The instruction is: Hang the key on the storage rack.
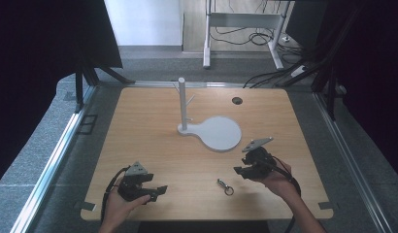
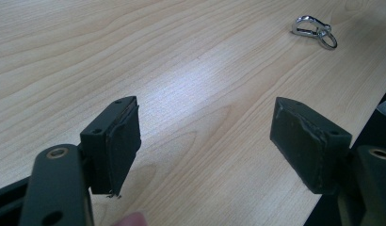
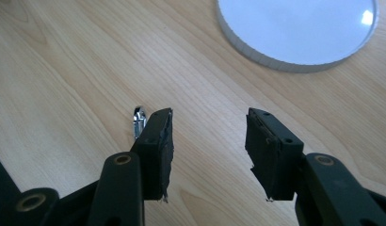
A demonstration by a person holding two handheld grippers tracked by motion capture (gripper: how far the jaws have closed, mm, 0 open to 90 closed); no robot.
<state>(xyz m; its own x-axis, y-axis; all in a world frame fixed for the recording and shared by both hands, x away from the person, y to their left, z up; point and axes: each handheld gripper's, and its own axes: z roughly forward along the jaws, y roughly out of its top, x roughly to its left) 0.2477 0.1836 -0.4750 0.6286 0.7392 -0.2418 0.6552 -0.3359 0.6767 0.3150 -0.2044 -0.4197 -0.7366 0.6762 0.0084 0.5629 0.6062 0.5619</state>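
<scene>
While the left claw [image 1: 156, 191] rests near the front left of the tabletop [image 1: 153, 145] with its jaws spread wide on nothing, the metal snap hook with its key ring [image 1: 225, 186] lies flat between the two claws, its long axis running from upper left to lower right in the high view, ring end nearest the person. The right claw [image 1: 240, 171], open and empty, hovers just right of the hook and beyond it. The right gripper view shows the hook's tip [image 3: 139, 121] peeking from behind one jaw, and the white stand's round base [image 3: 294, 28] beyond; the high view alone shows the stand's pegged post [image 1: 182, 103].
</scene>
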